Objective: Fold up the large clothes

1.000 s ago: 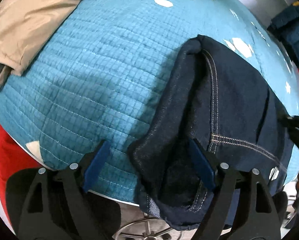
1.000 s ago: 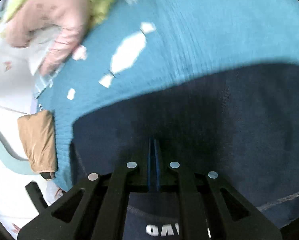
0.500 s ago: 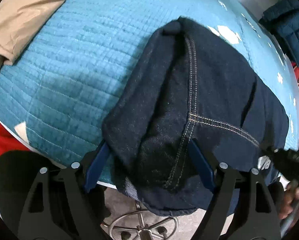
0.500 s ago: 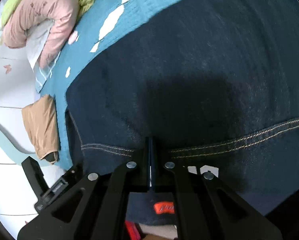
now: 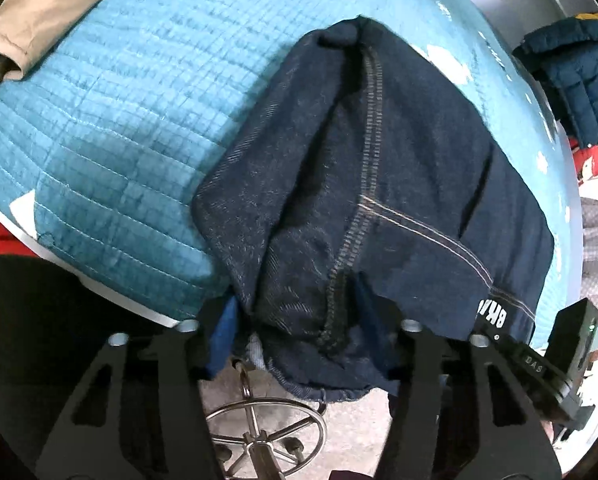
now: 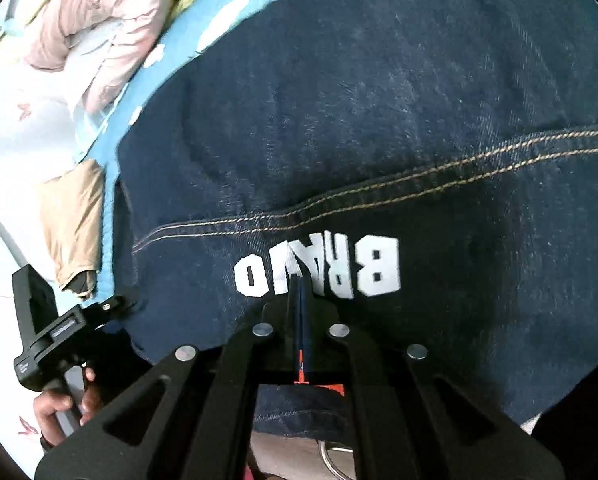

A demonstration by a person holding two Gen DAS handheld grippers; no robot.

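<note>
Dark blue jeans [image 5: 379, 184] with tan stitching lie bunched on a teal quilted cover [image 5: 119, 120], their near end hanging over the front edge. My left gripper [image 5: 295, 332] has its blue pads on either side of a thick fold of the denim at that edge, jaws partly closed around it. My right gripper [image 6: 301, 300] is shut on the jeans [image 6: 379, 120] just below the white "BRAVO" print [image 6: 319, 268]. It also shows at the lower right of the left wrist view [image 5: 555, 364]. The left gripper shows at the lower left of the right wrist view [image 6: 119, 304].
A beige garment [image 5: 39, 12] lies at the far left of the cover. A pink and green pile [image 6: 99, 28] lies at the far side. A dark blue padded jacket [image 5: 575, 80] hangs off to the right. A stool's metal base [image 5: 263, 436] stands on the floor below the edge.
The left gripper has closed in from wide open around the jeans' fold. The jeans have been dragged toward the near edge. The right gripper has stayed shut on the denim.
</note>
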